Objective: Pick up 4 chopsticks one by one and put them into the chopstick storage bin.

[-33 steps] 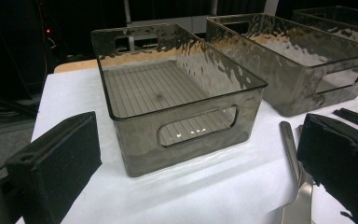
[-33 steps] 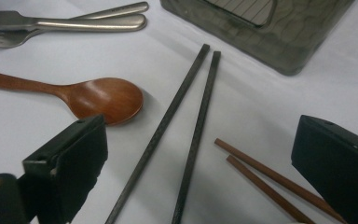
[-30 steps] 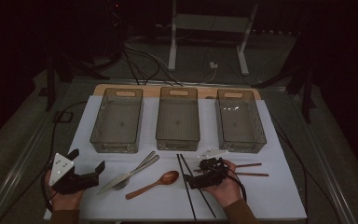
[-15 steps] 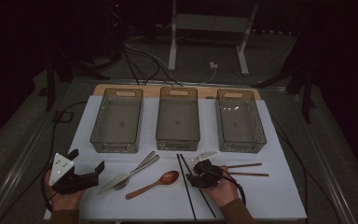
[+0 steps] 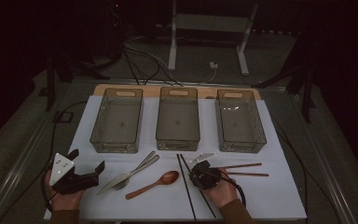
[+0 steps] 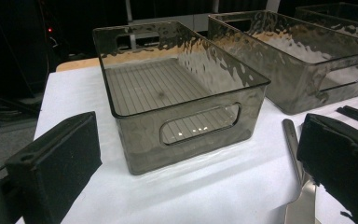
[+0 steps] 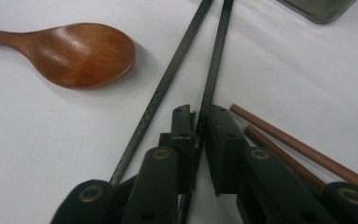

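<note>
While clamped, one black chopstick (image 7: 213,70) lies between jaws.

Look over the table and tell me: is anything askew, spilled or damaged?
Nothing spilled or damaged. Only the pair of black chopsticks looks askew: their far tips meet, the near ends splay, and the right gripper has just closed on one stick alone.

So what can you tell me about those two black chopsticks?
The black chopsticks are two thin, straight, dark sticks with a faint woven sheen, perhaps carbon fibre. They lie flat on the white sheet in a narrow V, close together at the far end near the middle bin and spreading toward the person. The wooden spoon lies just beside them, apart. The right gripper has just been closing, and its jaws now pinch one stick; the other lies free alongside.
</note>
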A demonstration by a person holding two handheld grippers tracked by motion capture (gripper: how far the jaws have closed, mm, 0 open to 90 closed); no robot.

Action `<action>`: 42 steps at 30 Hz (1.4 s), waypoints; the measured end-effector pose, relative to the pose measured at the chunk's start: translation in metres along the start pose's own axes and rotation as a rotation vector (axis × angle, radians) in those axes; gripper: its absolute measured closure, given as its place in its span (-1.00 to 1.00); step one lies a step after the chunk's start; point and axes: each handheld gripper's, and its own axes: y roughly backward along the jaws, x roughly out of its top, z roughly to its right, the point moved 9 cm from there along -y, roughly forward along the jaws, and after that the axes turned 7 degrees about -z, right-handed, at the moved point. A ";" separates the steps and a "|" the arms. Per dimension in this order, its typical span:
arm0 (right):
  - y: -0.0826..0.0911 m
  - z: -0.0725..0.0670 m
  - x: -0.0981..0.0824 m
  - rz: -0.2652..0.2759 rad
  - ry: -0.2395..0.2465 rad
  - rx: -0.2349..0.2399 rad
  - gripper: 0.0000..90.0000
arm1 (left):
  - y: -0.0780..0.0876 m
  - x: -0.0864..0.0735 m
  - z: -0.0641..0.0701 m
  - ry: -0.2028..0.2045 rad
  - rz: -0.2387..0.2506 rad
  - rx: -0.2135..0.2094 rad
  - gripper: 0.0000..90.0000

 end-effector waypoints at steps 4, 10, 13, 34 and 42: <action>0.000 -0.002 -0.001 -0.003 0.012 -0.018 0.87 | 0.000 0.000 0.000 -0.004 -0.002 0.002 -0.99; -0.001 -0.004 0.000 -0.020 0.013 -0.058 0.89 | -0.001 0.000 0.002 -0.007 -0.006 0.001 -0.99; -0.001 -0.004 0.001 -0.040 -0.025 -0.059 0.91 | -0.001 -0.001 0.002 -0.010 -0.008 0.001 -0.99; 0.011 0.001 0.004 0.040 -0.123 0.011 0.93 | -0.004 0.004 0.012 0.008 -0.013 -0.034 -0.99; 0.025 0.000 0.017 0.154 -0.125 0.036 0.93 | -0.015 0.026 0.056 0.061 -0.004 -0.192 -0.96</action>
